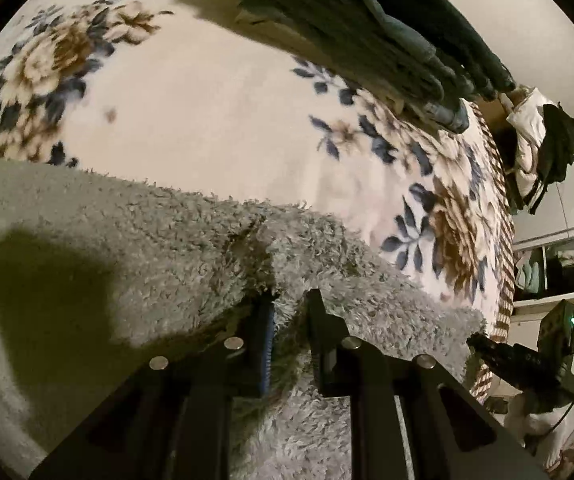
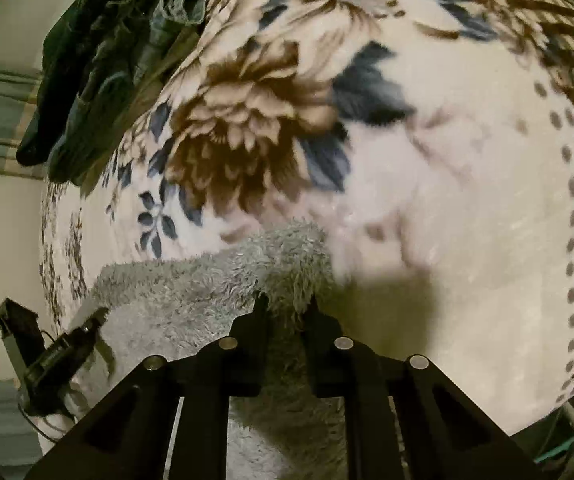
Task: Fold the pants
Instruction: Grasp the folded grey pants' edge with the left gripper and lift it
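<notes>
Between the jaws of the left gripper [image 1: 287, 304], a bunched ridge of the grey fleece pants [image 1: 159, 248] is being pinched — the two black fingers are sitting close together with pile squeezed in the gap, and a blue pad is showing on the inner face of one. The right gripper [image 2: 285, 304] is doing the same at another spot on the edge: its jaws are nearly closed on a tuft of the same fluffy fabric. Outward from both grips, the pants are lying spread on the bed, over a cream blanket with brown and navy flowers [image 1: 191, 128], and each gripper is showing at the margin of the other's view. Further off, a stack of dark folded garments [image 1: 387, 36] is resting near the blanket's far edge.

Judging by this, a fold is being carried. To do it well, both hands should be travelling together and level, keeping the held edge taut between them so the thick pile is not sagging or doubling unevenly — and the fabric should be laid down flat before either grip is loosened.
</notes>
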{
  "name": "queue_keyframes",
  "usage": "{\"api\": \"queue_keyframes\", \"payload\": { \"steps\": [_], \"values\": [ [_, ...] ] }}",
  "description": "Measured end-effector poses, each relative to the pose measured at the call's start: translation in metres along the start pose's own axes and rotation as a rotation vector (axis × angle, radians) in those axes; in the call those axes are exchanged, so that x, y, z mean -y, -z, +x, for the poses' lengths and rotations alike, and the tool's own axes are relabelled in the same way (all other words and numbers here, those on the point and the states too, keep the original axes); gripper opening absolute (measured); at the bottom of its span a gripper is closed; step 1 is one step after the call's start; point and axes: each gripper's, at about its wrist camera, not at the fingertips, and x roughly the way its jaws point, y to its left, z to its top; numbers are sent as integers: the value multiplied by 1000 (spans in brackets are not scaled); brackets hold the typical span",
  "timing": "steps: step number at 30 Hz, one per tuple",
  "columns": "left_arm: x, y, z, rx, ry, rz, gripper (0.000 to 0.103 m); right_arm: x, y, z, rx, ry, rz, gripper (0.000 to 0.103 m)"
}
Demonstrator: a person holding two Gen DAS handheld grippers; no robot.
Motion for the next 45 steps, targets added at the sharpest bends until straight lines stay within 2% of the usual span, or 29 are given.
{"api": "queue_keyframes", "payload": {
  "steps": [6, 8, 9, 11, 12, 13, 14, 16, 19, 21, 25, 28, 32, 36, 41, 42, 43, 44, 45],
  "values": [
    [-4, -8, 5, -23, 22, -17, 14, -1, -3, 8, -12, 26, 14, 16],
    [-5, -7, -2, -20, 34, -32, 17, -5, -3, 9, -26, 50, -1, 20],
    [-4, -6, -9, -12, 34, -38, 20, -10, -2, 7, -36, 71, -17, 25],
    [-6, -1, -27, 30, 25, -59, 39, -20, 2, 1, -29, 111, -59, 50],
    [-8, 3, -40, 64, 7, -72, 72, -26, 4, -3, -17, 132, -88, 73],
    [-10, 6, -49, 84, 6, -82, 96, -35, 8, -8, -1, 151, -125, 89],
    [-16, 11, -62, 112, 20, -103, 99, -45, 14, -14, 17, 169, -163, 91],
    [-32, 22, -86, 139, 11, -165, 99, -63, 25, -21, 40, 205, -210, 92],
    [-63, 41, -112, 162, -18, -261, 99, -86, 41, -26, 55, 196, -225, 93],
    [-100, 61, -132, 191, -48, -376, 99, -102, 54, -21, 44, 167, -223, 93],
    [-181, 98, -154, 268, -68, -643, 99, -130, 73, 3, 10, 170, -252, 93],
    [-228, 112, -158, 356, -65, -766, 99, -145, 81, 23, -21, 170, -268, 93],
    [-259, 106, -147, 445, -98, -761, 99, -160, 82, 38, -36, 168, -267, 93],
    [-282, 94, -128, 461, -57, -798, 99, -176, 77, 42, -29, 162, -276, 93],
    [-286, 74, -125, 501, -13, -807, 98, -188, 72, 46, -26, 171, -300, 93],
    [-285, 70, -124, 521, 18, -798, 94, -188, 72, 46, -25, 172, -299, 93],
    [-285, 69, -124, 536, 34, -791, 75, -188, 71, 46, -23, 171, -295, 93],
    [-282, 66, -124, 546, 40, -777, 63, -188, 71, 46, -21, 167, -290, 93],
    [-280, 64, -124, 548, 40, -765, 43, -187, 71, 46, -19, 166, -286, 93]
  ]
}}
